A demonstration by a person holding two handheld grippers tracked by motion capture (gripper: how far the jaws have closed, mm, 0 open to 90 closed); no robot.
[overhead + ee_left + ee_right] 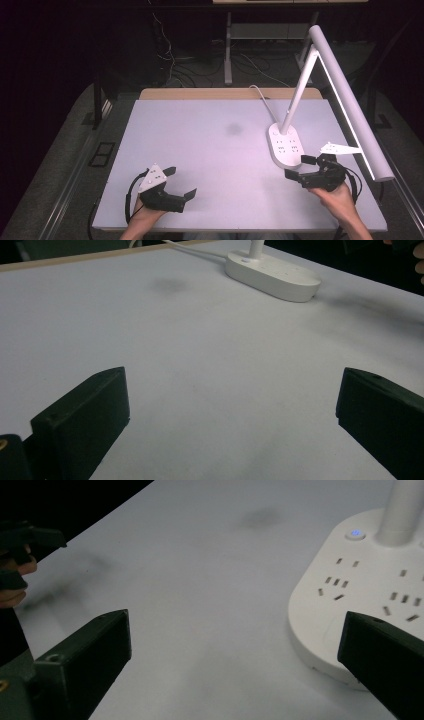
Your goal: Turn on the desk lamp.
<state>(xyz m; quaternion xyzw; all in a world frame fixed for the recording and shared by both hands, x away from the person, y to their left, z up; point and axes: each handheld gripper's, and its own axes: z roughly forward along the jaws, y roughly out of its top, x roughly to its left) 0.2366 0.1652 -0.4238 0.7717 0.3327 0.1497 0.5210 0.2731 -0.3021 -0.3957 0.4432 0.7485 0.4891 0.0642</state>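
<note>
Lamp base (285, 144), the white oval one with sockets across its top, sits toward the right side of the bench (210, 150), with its white cord (261, 96) running off the far edge. A slanted post (300, 90) climbs out of the base and carries the long white light bar (350, 110), which hangs out over the bench's right edge. In the right gripper view there's a small blue light (355, 533) glowing on the base, just beside the foot of the post.

Right tool (300, 168) is just beside the near end of the base with its jaws spread wide and nothing between them; that same view has one jaw over the base's edge, though I can't tell if it's touching. Left tool (179, 183) is well apart from the lamp, down at the near left of the bench, also spread wide with only bare bench between the jaws. There's a faint dark smudge (233, 129) on the surface, left of the base.
</note>
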